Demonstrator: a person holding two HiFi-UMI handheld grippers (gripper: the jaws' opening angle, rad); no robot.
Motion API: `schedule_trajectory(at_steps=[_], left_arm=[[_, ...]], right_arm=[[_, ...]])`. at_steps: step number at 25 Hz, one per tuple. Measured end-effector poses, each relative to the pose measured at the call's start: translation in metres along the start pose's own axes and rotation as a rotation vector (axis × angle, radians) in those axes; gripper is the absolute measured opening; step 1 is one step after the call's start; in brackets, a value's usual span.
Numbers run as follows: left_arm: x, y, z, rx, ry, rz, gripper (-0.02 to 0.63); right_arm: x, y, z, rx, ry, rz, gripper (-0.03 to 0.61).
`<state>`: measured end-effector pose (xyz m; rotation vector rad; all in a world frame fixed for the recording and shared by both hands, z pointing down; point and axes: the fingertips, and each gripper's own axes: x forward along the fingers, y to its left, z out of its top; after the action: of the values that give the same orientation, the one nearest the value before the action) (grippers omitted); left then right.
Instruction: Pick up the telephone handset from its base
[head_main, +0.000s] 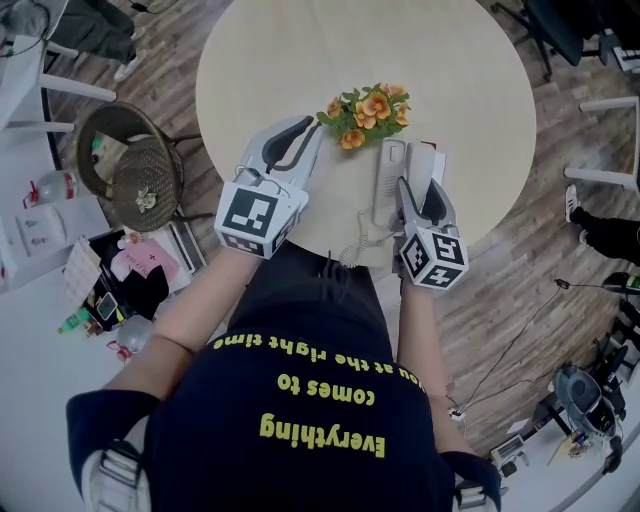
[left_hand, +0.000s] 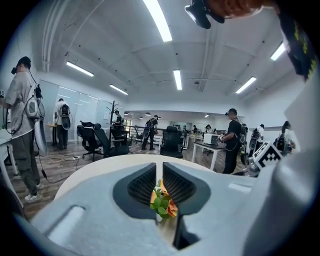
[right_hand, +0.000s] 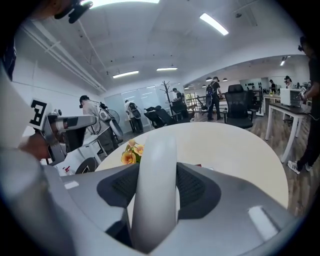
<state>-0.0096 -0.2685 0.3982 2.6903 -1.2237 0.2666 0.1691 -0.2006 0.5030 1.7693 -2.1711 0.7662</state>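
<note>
Handset (right_hand: 154, 200) points lengthwise away, clamped between right gripper (right_hand: 157, 166) fingers (right_hand: 194, 187)

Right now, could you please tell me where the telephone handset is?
The handset is clamped in the right gripper, right of centre in the head view, at the near edge of the round table, below and right of the orange flowers.

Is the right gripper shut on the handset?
Shut on it: the right gripper's pads press both sides of the white handset.
</note>
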Motion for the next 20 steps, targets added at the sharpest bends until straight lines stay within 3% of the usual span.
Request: schedule_trajectory(at_steps=[20], left_arm=[[-0.014, -0.019, 0.030, 0.042, -0.065, 0.023, 0.003]], right_arm=[[-0.090, 0.016, 0.155, -0.081, -0.395, 0.050, 0.236]])
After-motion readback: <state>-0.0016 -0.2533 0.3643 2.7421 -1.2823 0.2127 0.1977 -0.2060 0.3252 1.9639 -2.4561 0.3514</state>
